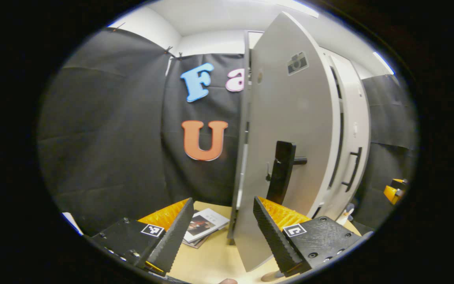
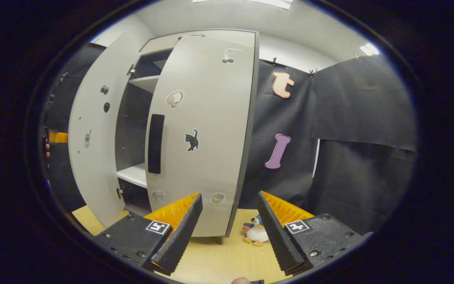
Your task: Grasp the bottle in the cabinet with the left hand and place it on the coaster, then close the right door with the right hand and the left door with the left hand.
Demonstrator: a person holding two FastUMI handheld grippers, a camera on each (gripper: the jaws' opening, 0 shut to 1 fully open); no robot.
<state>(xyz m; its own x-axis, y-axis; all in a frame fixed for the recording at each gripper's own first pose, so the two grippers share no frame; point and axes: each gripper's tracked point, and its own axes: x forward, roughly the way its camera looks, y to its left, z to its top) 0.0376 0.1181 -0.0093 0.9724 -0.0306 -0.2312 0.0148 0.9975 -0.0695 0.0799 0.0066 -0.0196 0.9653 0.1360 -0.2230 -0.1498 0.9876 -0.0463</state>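
Both doors stand ajar and the bottle is nowhere to be made out here, so this reads as the door-closing stage. The right gripper (image 2: 229, 225), fingers wide and empty, faces the right door (image 2: 203, 130): best a flat, steady push near its free edge. The left gripper (image 1: 223, 227), equally wide, waits before the left door (image 1: 290, 130).

Cabinet interior (image 2: 132, 130) mostly hidden behind the right door (image 2: 199, 134), booklets (image 1: 203, 227) on the bench (image 1: 211, 256) partly covered by the left claw (image 1: 221, 236), far orange claw part (image 2: 57, 137) cut off behind the left door (image 2: 93, 150), penguin toy (image 2: 256, 232) half hidden by a finger (image 2: 278, 236)
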